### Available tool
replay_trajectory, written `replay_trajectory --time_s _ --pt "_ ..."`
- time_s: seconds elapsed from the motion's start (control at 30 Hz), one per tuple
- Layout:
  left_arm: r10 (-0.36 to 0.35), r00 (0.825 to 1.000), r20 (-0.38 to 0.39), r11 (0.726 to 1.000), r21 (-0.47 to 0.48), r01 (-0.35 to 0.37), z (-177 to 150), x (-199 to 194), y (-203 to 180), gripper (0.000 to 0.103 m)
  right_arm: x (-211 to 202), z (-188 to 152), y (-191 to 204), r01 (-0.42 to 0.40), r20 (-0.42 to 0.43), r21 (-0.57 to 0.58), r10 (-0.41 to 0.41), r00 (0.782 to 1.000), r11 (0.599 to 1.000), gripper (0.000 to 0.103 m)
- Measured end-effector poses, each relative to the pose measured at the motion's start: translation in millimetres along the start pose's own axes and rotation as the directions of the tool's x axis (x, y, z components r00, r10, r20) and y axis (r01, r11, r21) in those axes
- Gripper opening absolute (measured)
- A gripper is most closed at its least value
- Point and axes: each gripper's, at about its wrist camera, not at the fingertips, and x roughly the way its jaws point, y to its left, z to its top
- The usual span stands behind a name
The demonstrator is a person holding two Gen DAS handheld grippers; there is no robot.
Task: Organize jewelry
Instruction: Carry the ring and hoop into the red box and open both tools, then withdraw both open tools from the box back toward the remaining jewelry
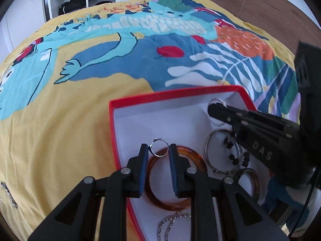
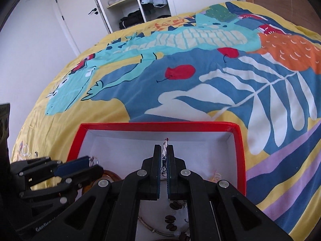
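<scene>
Jewelry lies mostly inside a red-rimmed box (image 1: 112,120) with a white floor, set on a bedspread (image 1: 60,120) printed in yellow, blue and teal. At the far left edge of the left wrist view a silvery chain (image 1: 8,194) rests on the yellow fabric, outside the box. Next comes the left gripper (image 1: 158,147), its fingers partly apart with a thin silver ring (image 1: 159,147) caught between the blue pads, hanging above an amber bangle (image 1: 192,154). A sparkly chain (image 1: 170,221) lies below it. Further right sit a metal bangle (image 1: 208,150), dark beads (image 1: 232,156) and a brown ring-shaped bangle (image 1: 254,180), partly hidden by the right gripper (image 2: 165,150), which is clamped on a thin silver chain (image 2: 165,146) over the box's far right corner. Its side reads "DAS". Behind the bed stands an open wardrobe (image 2: 140,4) beside a white door (image 2: 76,16).
</scene>
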Motion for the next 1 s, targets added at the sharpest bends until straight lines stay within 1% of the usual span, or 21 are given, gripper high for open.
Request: replay_trajectory --time_s 0.13,0.17,0.23,0.27,0.3,0.43,0.5,0.57,0.7,0.87,1.0 --pt "-0.004 1.000 -0.009 1.000 0.011 0.004 -4 0 -4 0.020 -1 0 1 0.017 0.002 -0.003 -0.017 1.000 1.000 0.005" --pt "-0.004 1.000 -0.009 1.000 0.011 0.005 -5 0 -5 0.020 -1 -1 0 0.022 0.000 -0.002 -0.022 1.000 1.000 0.008" --pt "-0.008 1.000 -0.016 1.000 0.008 0.008 -5 0 -5 0.020 -1 -1 0 0.035 -0.005 -0.003 -0.035 0.999 0.999 0.019" --pt "-0.009 1.000 -0.019 1.000 0.006 0.009 -5 -1 -4 0.020 -2 -1 0 0.039 -0.004 -0.002 -0.039 0.999 0.999 0.027" --pt "-0.008 1.000 -0.022 1.000 0.006 0.008 -5 -1 -4 0.021 -3 -2 -1 0.042 -0.004 0.000 -0.042 0.999 0.999 0.031" --pt "-0.005 1.000 -0.021 1.000 0.003 0.006 -5 -7 -2 0.021 -11 -1 -2 0.057 0.005 0.005 -0.057 0.998 0.998 0.034" --pt "-0.009 1.000 -0.023 1.000 -0.002 0.008 -5 -11 0 0.024 -16 0 -1 0.064 0.008 0.003 -0.064 0.998 0.998 0.043" --pt "-0.008 1.000 -0.018 1.000 -0.010 0.008 -5 -17 2 0.026 -23 -1 -1 0.074 0.014 0.002 -0.074 0.997 0.997 0.044" --pt "-0.015 1.000 0.000 1.000 -0.019 0.015 -4 -38 5 0.027 -42 -4 -4 0.090 0.027 0.020 -0.091 0.995 0.996 0.044" --pt "-0.026 0.999 0.025 0.998 -0.050 0.027 -7 -75 16 0.028 -75 -13 -5 0.113 0.044 0.050 -0.115 0.992 0.992 0.045" --pt "-0.024 0.998 0.053 0.997 -0.076 0.028 -8 -110 24 0.029 -104 -20 2 0.112 0.063 0.067 -0.117 0.991 0.991 0.046"
